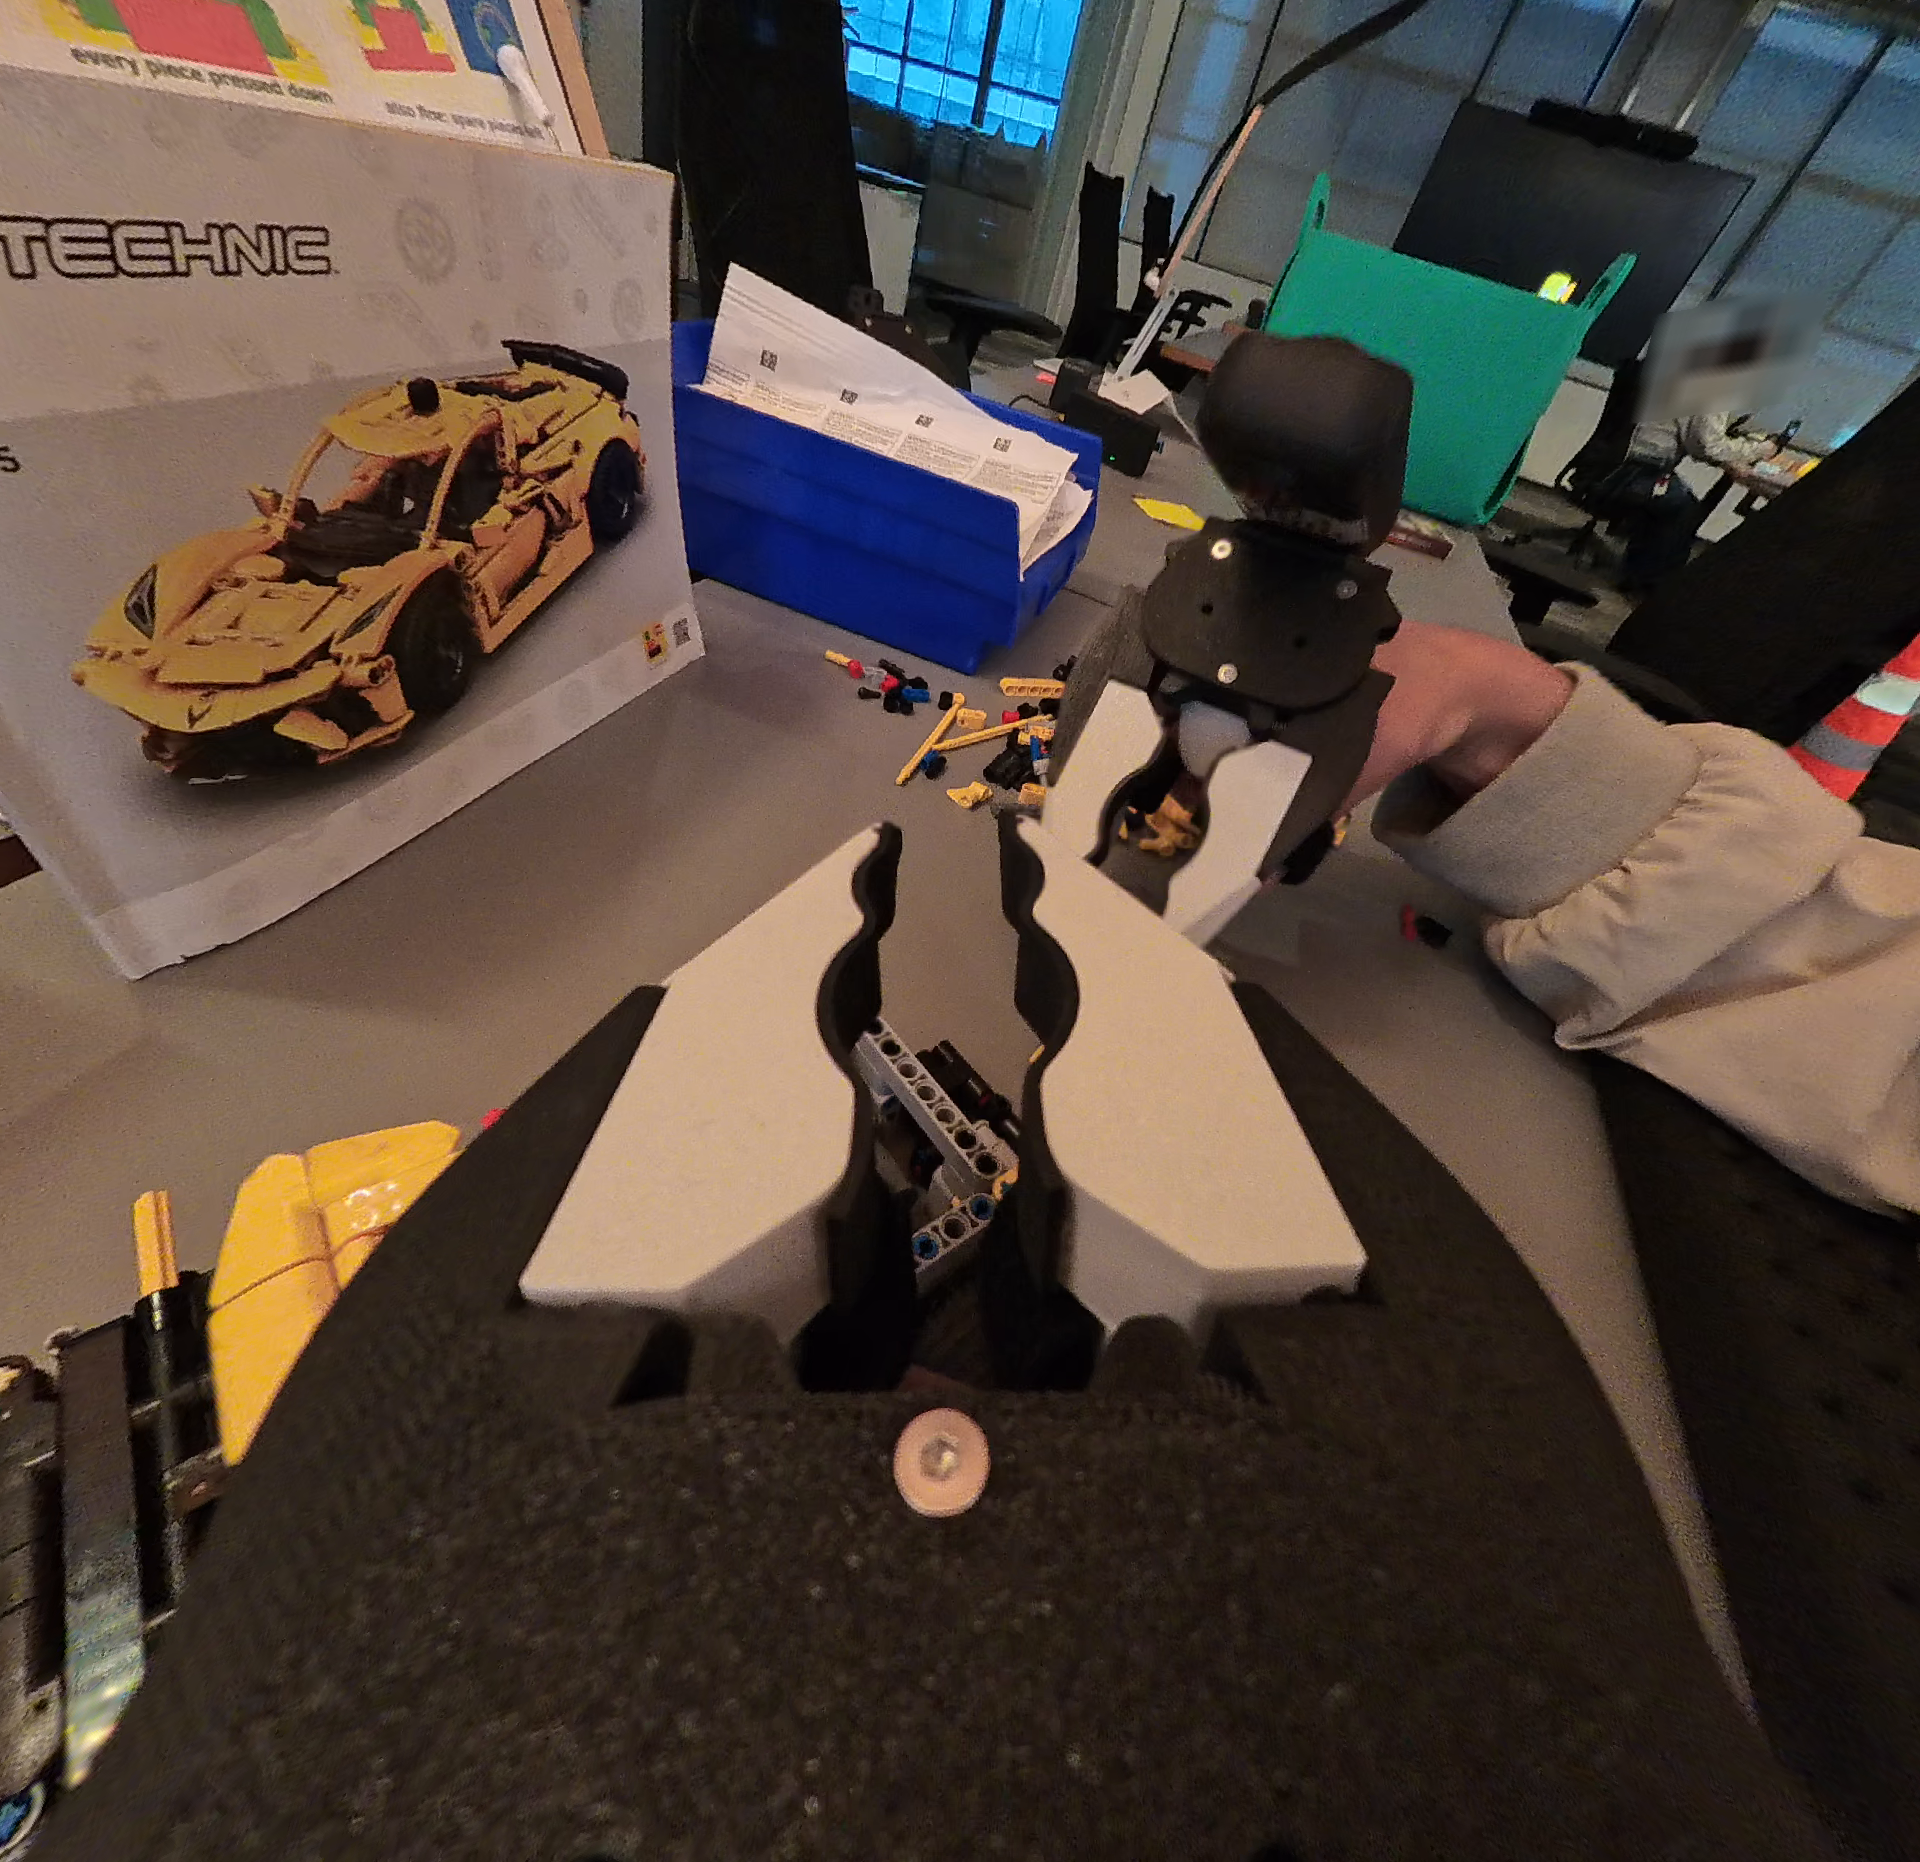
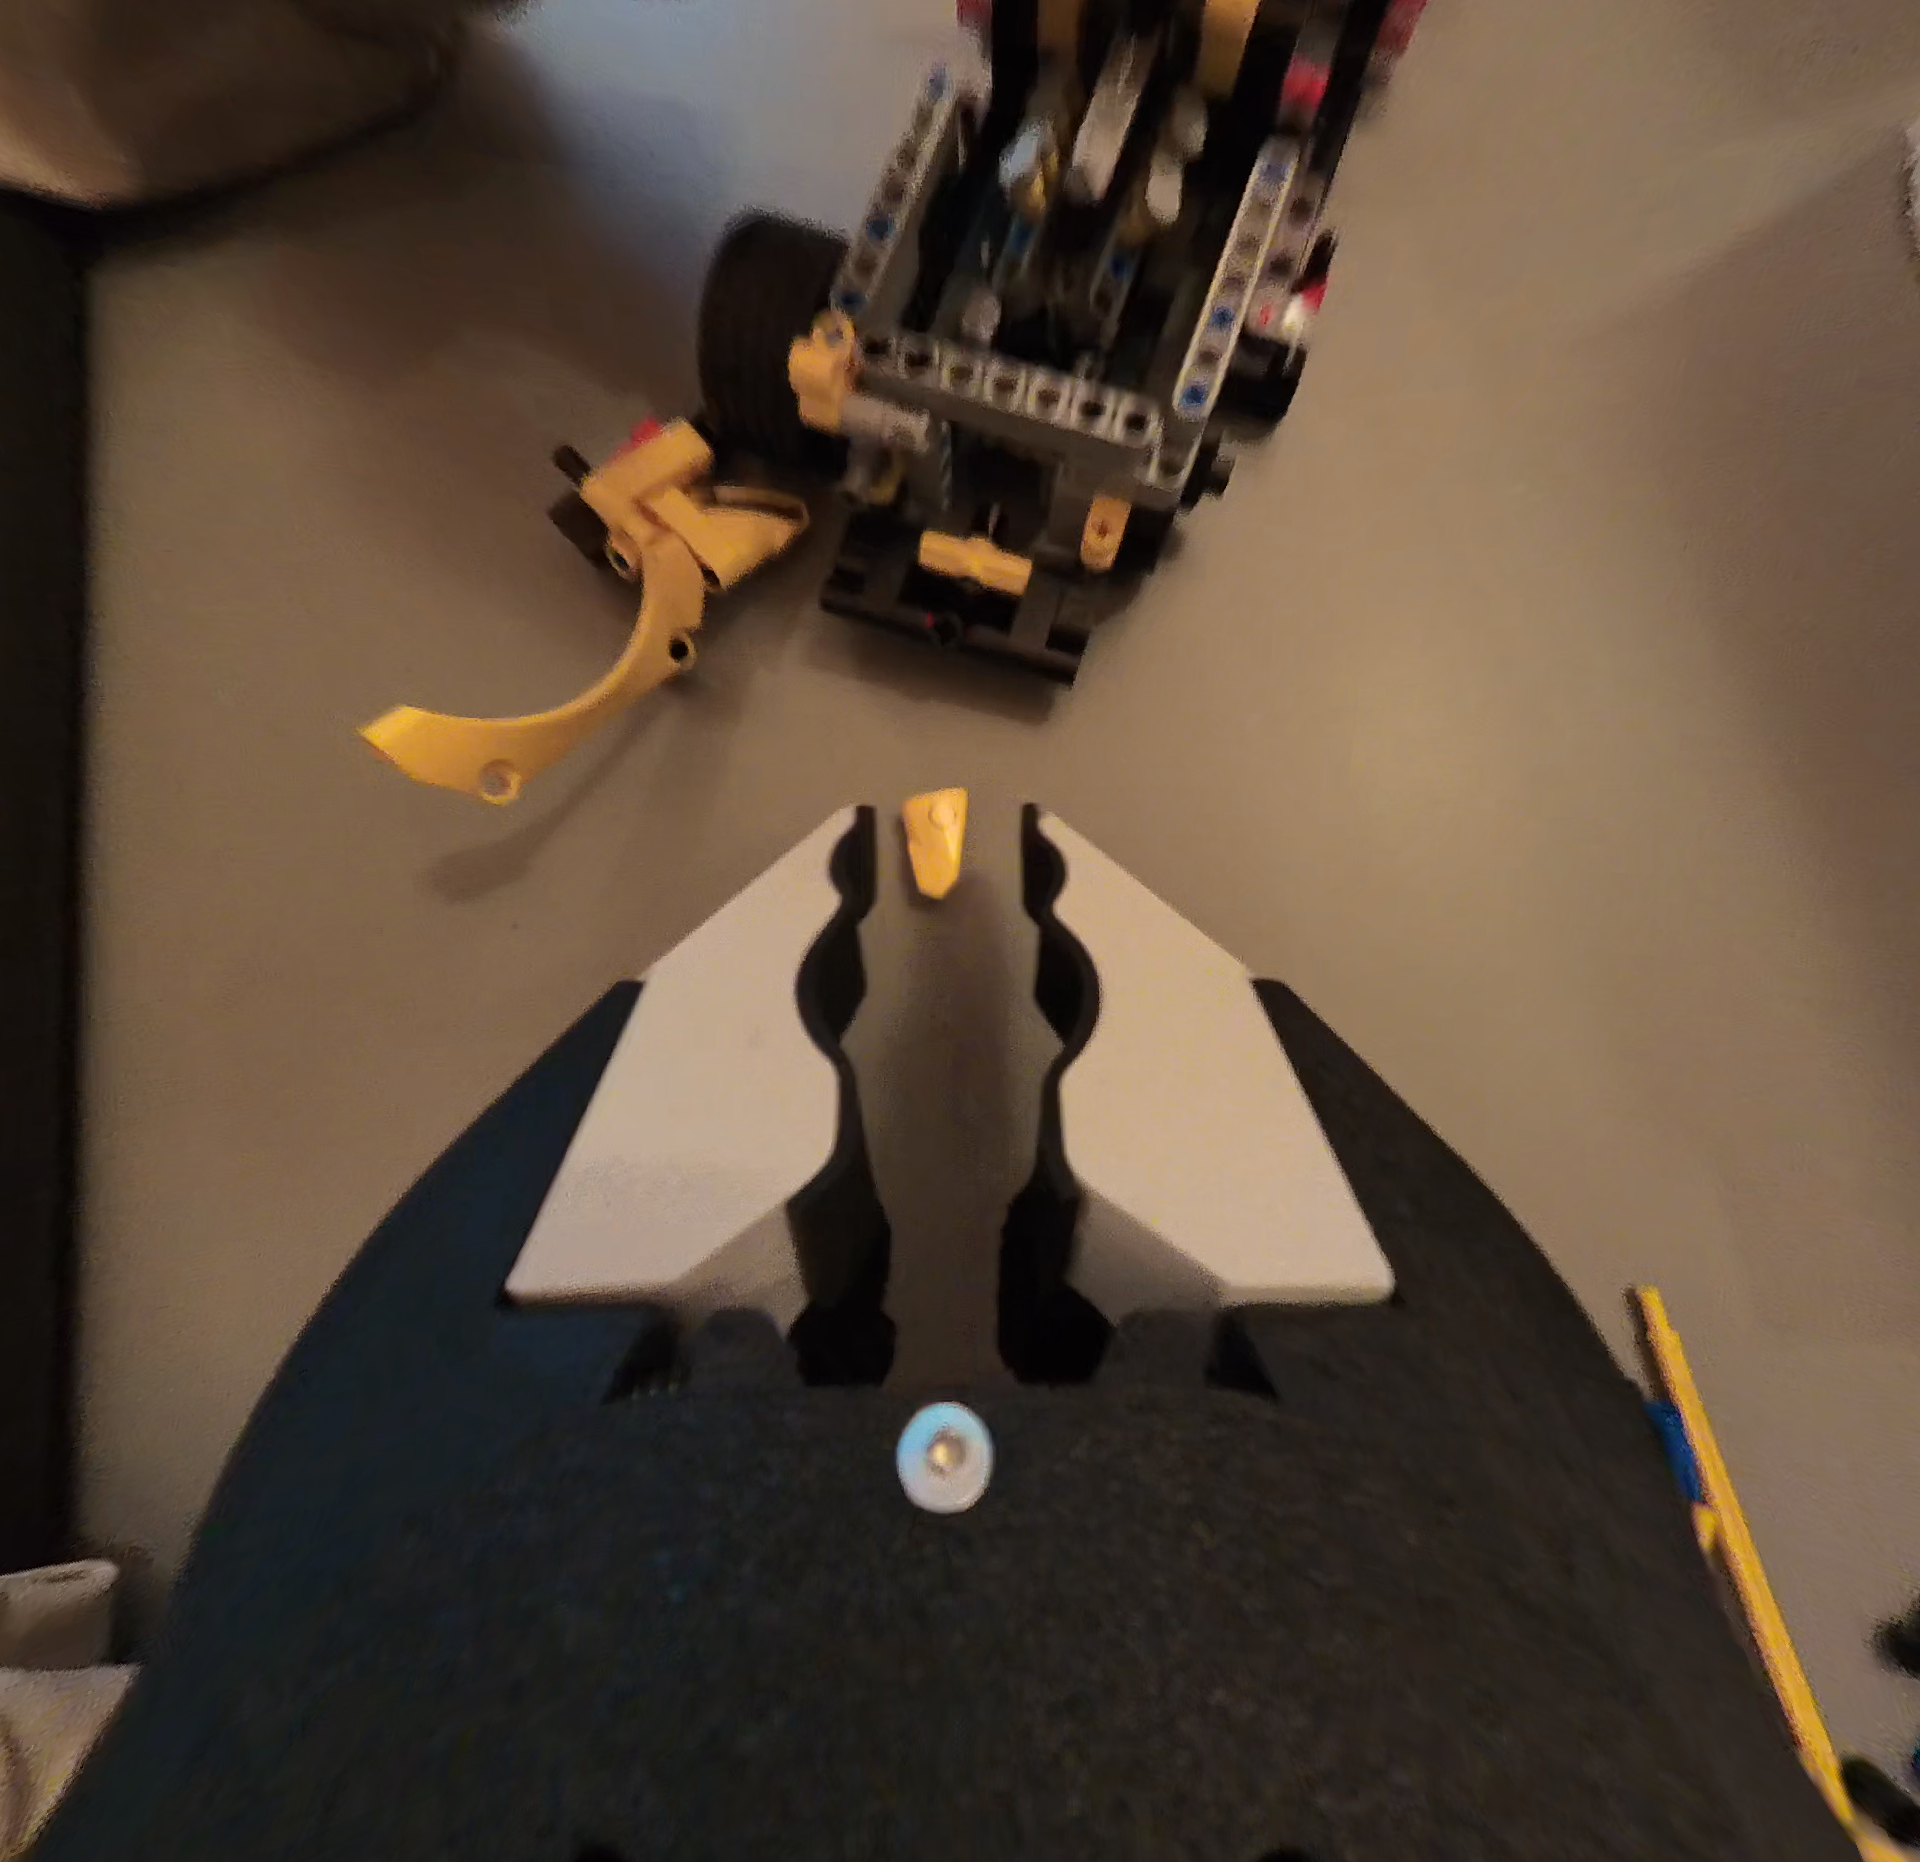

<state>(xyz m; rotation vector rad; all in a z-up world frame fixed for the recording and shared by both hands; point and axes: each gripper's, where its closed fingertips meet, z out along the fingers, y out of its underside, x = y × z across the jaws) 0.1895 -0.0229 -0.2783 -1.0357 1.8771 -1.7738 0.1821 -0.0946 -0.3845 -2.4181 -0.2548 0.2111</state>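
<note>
**Now: right gripper over small yellow piece, left gripper above the grey frame**

I am looking down through the right gripper. Its jaws are standing narrowly apart and holding nothing. A small yellow wedge piece is lying flat on the tabletop, right between the fingertips and clear of both pads. The view is blurring, so I cannot tell how high the tips are hanging above it.

Ahead of it the partly built model is sitting with one black tyre on its left side. A curved yellow panel assembly is lying just beside the model, near the wedge but apart from it.

My judgement on handling: the wedge is tiny and low, so any pinch is needing the tips almost on the surface and centred. An uneven close is likely flicking it away.

My left gripper is also standing narrowly apart, with nothing visibly clamped. A grey beam frame is showing through the gap, and I cannot tell if the pads are touching it.

Farther off, a car-picture box is leaning, a blue bin is holding papers, and loose pieces are scattering nearby.
</note>
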